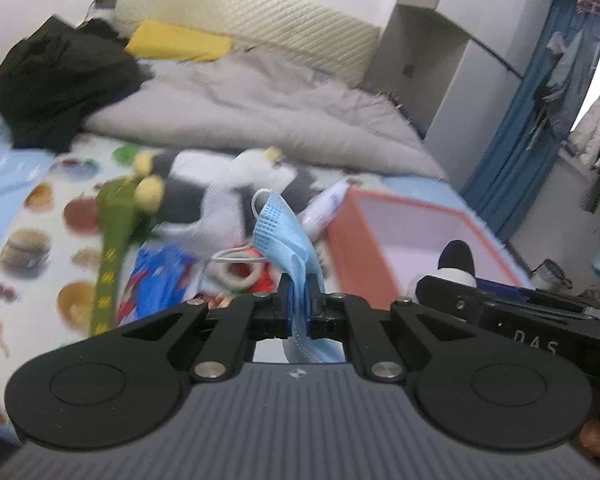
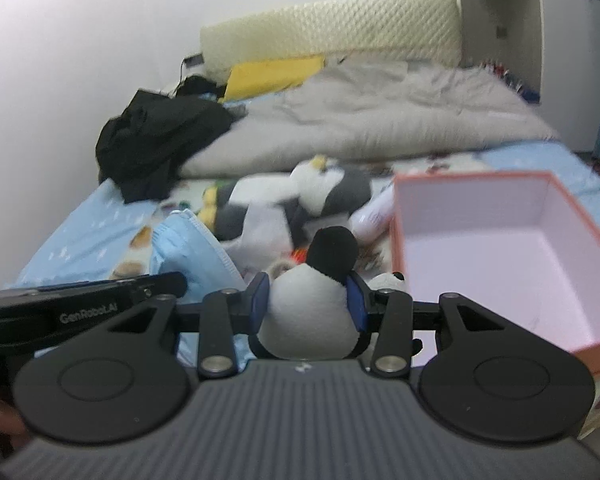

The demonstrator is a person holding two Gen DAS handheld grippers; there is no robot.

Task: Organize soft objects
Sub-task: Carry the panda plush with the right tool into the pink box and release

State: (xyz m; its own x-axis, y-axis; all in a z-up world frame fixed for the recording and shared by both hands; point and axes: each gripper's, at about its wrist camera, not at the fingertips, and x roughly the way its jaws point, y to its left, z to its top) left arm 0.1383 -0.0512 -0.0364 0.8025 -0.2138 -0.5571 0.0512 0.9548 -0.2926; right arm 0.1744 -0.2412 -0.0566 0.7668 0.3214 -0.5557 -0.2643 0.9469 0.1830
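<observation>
Where the bed runs to the upper left of the left wrist view, a black garment (image 1: pixel 60 80) lies heaped beside a yellow cloth (image 1: pixel 178 42) and a grey duvet (image 1: pixel 260 116). Lower, on the food-print sheet (image 1: pixel 28 216), a green strap (image 1: pixel 112 248) and a large black-and-white plush (image 1: pixel 220 196) sit left of centre. At centre the left gripper (image 1: pixel 300 292) has its jaws pinched tight on a blue face mask (image 1: pixel 284 232) — the mask stands up above the fingers, an ear loop curling left. Right of it, the pink box (image 1: pixel 344 240) with a pale interior stands open on the sheet.

In the right wrist view the mask shows at centre left. At centre the right gripper (image 2: pixel 308 292) holds a small panda plush (image 2: pixel 312 304) — jaws partly apart, blue pads pressing its white body. The box fills the right side, just beside the held plush.
</observation>
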